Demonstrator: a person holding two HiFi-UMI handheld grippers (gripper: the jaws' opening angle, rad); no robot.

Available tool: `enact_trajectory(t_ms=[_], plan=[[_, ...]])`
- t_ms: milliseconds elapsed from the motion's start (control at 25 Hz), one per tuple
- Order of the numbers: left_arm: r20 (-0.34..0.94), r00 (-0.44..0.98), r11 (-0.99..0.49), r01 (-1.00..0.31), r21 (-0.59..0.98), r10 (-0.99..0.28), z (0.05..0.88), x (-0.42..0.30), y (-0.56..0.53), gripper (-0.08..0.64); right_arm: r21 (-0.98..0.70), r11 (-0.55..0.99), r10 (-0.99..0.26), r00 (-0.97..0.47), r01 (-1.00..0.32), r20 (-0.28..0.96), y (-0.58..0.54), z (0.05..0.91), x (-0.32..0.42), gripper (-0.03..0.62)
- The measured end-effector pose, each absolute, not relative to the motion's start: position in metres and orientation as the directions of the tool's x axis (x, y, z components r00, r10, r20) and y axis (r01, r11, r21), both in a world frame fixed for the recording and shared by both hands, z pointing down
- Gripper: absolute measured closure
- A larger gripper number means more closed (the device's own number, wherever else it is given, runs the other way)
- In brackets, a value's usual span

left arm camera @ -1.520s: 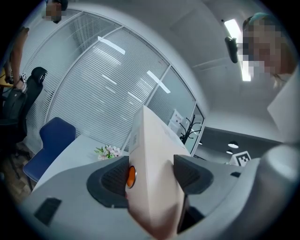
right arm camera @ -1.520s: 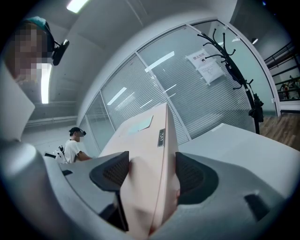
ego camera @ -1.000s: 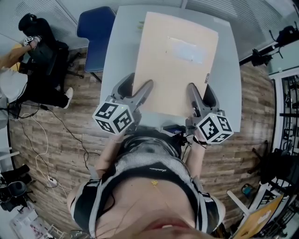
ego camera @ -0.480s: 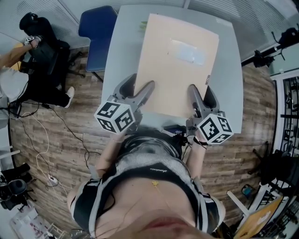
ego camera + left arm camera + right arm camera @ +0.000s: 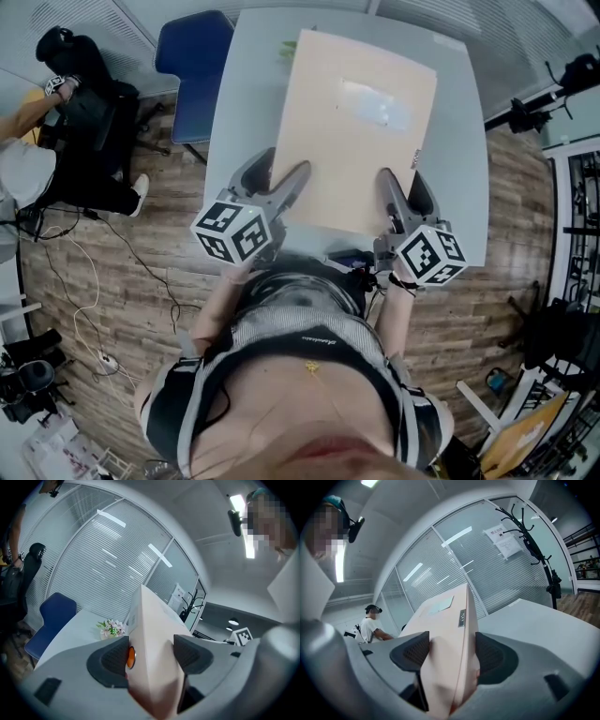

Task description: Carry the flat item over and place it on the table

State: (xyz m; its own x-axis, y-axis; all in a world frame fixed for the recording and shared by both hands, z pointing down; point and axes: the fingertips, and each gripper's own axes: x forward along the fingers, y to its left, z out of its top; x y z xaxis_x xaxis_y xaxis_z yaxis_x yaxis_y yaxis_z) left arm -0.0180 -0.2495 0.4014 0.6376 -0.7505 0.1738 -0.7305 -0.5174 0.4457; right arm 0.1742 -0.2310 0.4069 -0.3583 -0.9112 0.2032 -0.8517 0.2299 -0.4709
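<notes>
Flat item: a thin beige cardboard box, held by its near edge in both grippers, directly in front of the wearer's torso.

1. Left gripper: it holds the near left corner of the flat item. In the left gripper view, the fingers are clenched on the box edge, one pad on each face. An orange button on the left pad sits against the cardboard.
2. Right gripper: it holds the near right corner. In the right gripper view, the fingers are likewise closed on the box, which stands edge-on between the pads.
3. Marker cubes sit at the rear of each gripper, nearest the wearer.
4. Position: the flat item extends away from the grippers over the grey table and covers most of its top. Whether the far edge rests on the table cannot be determined.
5. A pale rectangular label is on the upper face, toward the far end.
6. Small flowers lie on the table beside the far left of the box.
7. A blue chair stands at the far left corner of the table, on a wood floor.
8. A glass wall with blinds and a coat stand lie beyond.
</notes>
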Motion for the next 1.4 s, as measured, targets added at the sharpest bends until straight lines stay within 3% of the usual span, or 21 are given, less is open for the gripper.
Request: enact_trajectory(t_ms=[520, 1400], plan=[[0.244, 0.617, -0.462, -0.748, 0.476, -0.748, 0.440, -0.027, -0.259, 0.270, -0.482, 0.197, -0.890, -0.362, -0.854, 0.277, -0.243, 0.445, 0.167, 0.295], [0.451, 0.585, -0.305, -0.777, 0.551, -0.675, 0.569, -0.038, -0.260, 0.272, -0.506, 0.081, -0.779, -0.371, -0.859, 0.505, -0.249, 0.574, 0.156, 0.296]])
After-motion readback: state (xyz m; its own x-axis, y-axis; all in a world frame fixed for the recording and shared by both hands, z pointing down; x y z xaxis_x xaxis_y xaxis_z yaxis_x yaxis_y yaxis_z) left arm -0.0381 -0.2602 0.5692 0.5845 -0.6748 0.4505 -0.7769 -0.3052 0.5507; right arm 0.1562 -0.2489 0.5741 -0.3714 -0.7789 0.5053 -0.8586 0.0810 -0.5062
